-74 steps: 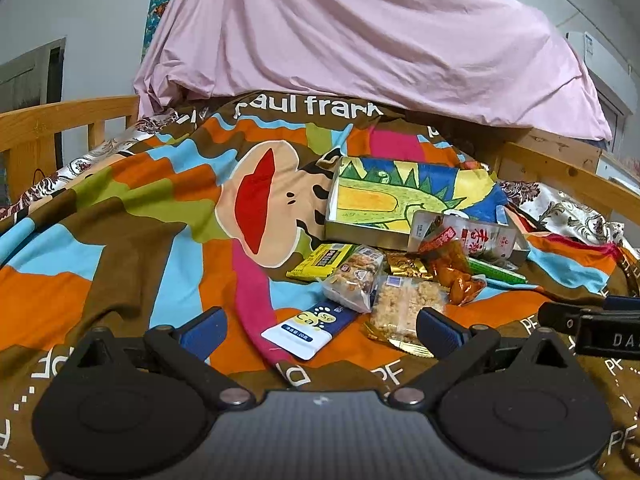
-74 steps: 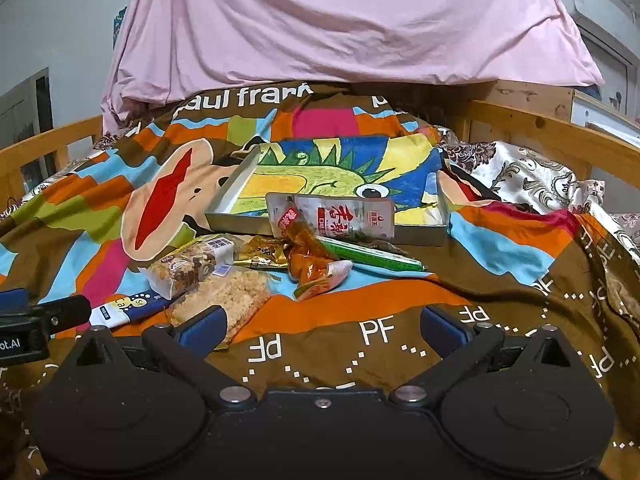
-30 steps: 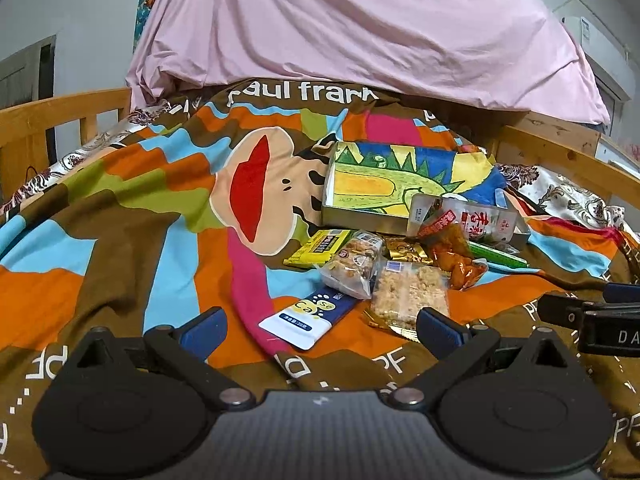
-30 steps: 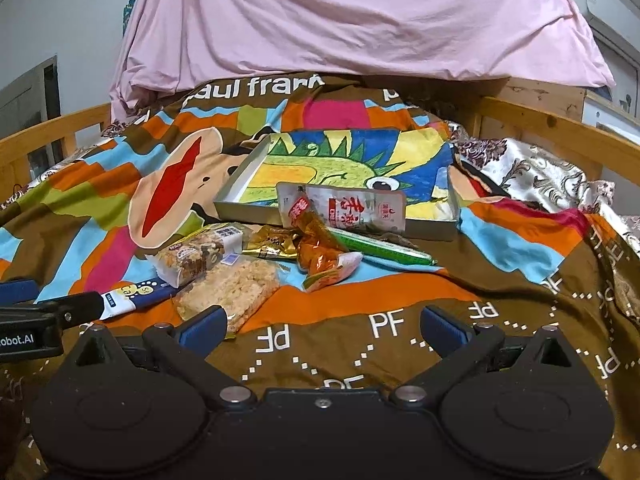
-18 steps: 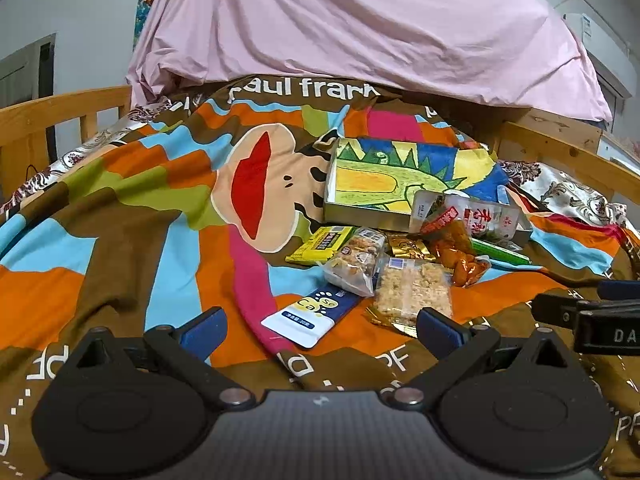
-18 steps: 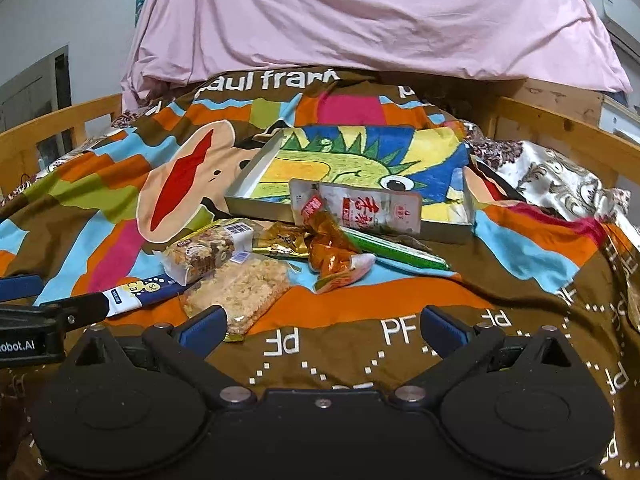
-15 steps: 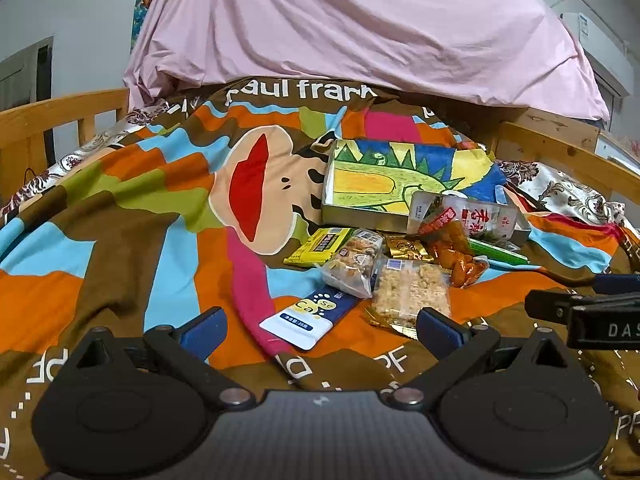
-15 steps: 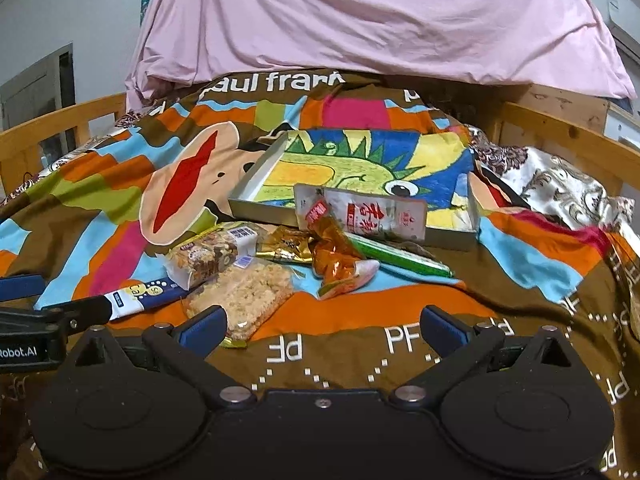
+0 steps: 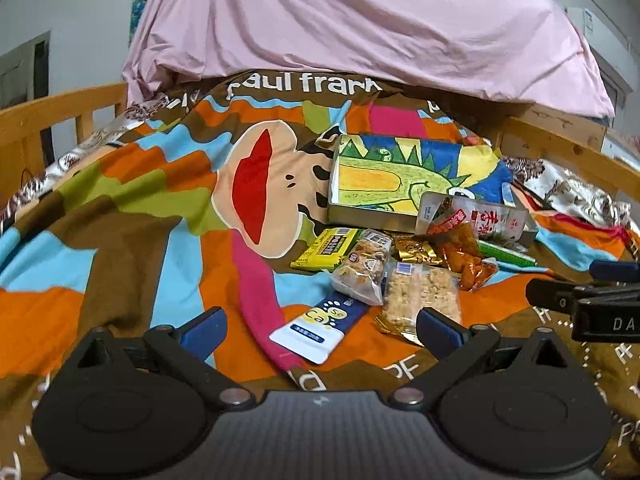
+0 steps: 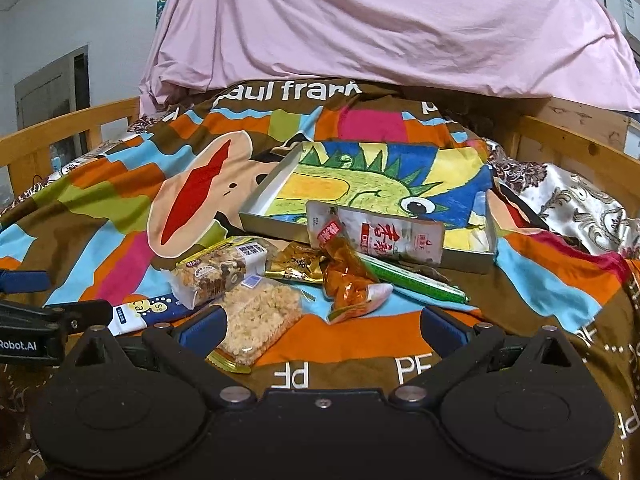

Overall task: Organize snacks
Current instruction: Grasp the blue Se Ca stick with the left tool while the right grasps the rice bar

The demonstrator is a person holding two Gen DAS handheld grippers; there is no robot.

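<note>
Even, moderately bright indoor light, source not visible, shadows soft and faint, slight glare on shiny snack wrappers (image 10: 348,276), strong fisheye bending at frame edges, dark vignetted corners, focus fairly sharp throughout, mild softness.

**Colours on the bed**

Across the frame you see a blanket (image 10: 120,200) in brown, orange, sky-blue, green and pink blocks with white lettering. At centre, the tray (image 10: 280,184) has grey walls and a yellow-green, blue-backed cartoon print. Lower centre lie a yellow packet (image 9: 328,248), a gold wrapper (image 10: 296,266), an orange bag (image 10: 346,276), a green stick (image 10: 412,278) and a navy-and-white sachet (image 9: 320,326). Along the top hangs a pale pink sheet (image 10: 360,28).
</note>
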